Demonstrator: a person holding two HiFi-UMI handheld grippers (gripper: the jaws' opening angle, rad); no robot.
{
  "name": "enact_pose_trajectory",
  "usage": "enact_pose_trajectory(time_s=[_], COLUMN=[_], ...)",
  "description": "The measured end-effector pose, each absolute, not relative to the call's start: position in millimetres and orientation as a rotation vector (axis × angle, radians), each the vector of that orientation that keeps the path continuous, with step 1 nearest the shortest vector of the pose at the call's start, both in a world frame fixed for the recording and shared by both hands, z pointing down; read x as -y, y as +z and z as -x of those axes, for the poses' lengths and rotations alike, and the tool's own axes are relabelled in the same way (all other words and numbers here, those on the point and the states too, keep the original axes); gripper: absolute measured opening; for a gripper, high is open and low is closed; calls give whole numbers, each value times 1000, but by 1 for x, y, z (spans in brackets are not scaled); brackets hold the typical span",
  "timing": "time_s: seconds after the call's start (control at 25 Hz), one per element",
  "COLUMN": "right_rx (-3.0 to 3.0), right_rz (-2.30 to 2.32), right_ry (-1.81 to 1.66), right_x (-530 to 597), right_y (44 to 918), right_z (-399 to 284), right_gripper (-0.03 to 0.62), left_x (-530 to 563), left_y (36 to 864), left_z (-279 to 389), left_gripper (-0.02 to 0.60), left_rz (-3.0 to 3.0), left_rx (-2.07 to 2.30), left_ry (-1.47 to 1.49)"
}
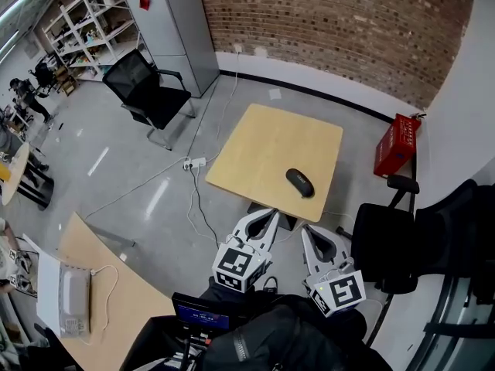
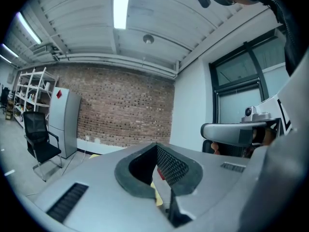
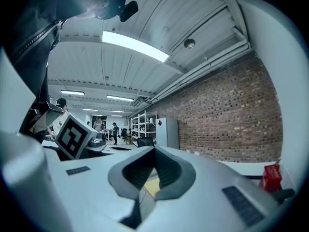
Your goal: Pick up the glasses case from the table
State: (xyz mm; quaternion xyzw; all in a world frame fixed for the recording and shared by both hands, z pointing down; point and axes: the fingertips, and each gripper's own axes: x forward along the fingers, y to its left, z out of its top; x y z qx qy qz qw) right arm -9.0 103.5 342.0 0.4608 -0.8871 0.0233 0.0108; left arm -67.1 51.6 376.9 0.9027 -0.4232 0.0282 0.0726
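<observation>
The glasses case (image 1: 300, 182) is a dark oval that lies on the near right part of a square light-wood table (image 1: 263, 141). Both grippers hang side by side just short of the table's near edge, pointing toward it and apart from the case. My left gripper (image 1: 272, 212) has its jaws together with nothing in them. My right gripper (image 1: 306, 228) is also shut and empty, nearest the case. In the left gripper view the left gripper (image 2: 156, 145) has its tips meeting. In the right gripper view the right gripper (image 3: 154, 149) does too. Neither gripper view shows the case.
A black chair (image 1: 383, 246) stands close at the right, with a red box (image 1: 396, 145) beyond it. A power strip (image 1: 193, 163) and cables lie on the floor left of the table. Another office chair (image 1: 147, 87) and a grey cabinet (image 1: 182, 29) stand farther back. A second table (image 1: 100, 273) is at lower left.
</observation>
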Motion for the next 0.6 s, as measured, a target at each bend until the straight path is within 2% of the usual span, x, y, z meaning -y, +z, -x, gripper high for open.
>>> enact_pose_trajectory(time_s=[0.6], right_rx=[2776], right_rz=[-1433], right_ry=[66], right_x=[-70], right_y=[343], right_z=[28], right_gripper=[3], left_x=[-20], left_y=[383], left_z=[86], left_gripper=[0], left_rz=[-2705], left_rx=[1262], left_ry=[92])
